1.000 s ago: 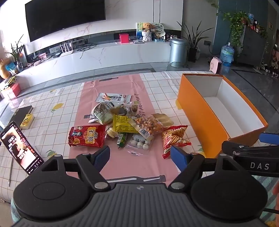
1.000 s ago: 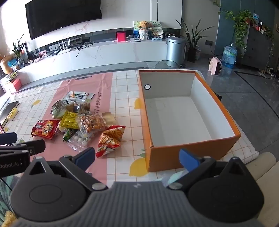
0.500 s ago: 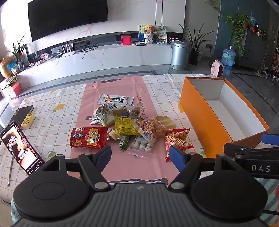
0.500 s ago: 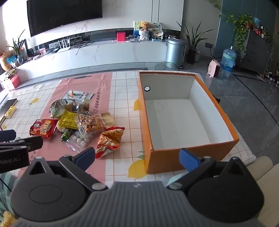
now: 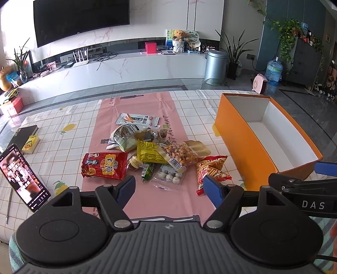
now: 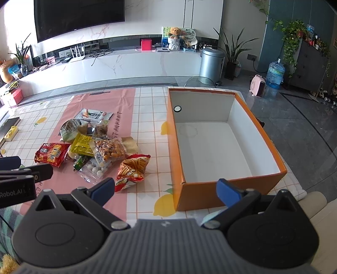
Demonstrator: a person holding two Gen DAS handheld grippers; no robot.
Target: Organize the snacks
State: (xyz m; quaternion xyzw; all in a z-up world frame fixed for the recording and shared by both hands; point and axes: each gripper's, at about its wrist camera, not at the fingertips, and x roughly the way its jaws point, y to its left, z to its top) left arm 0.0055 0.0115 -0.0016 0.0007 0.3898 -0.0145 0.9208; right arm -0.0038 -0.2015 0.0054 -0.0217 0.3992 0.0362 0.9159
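Snacks [image 5: 153, 151] beside (empty, seemingly) box [image 6: 221, 189].

Checked-cloth table [image 5: 63, 147], pink runner [image 5: 160, 198], snack pile [image 5: 155, 151], orange box [image 5: 238, 139], phone [image 5: 21, 177]

A home living room: wide black wall-mounted television [image 5: 81, 20], long white marble media console [image 5: 118, 67], leafy potted houseplants [image 5: 234, 52]

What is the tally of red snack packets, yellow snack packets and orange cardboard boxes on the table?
Red snack packets: 2, the flat red packet with printed characters and the red bag of crunchy sticks
Yellow foil snack packet: 1
Open orange cardboard box: 1
Total: 4
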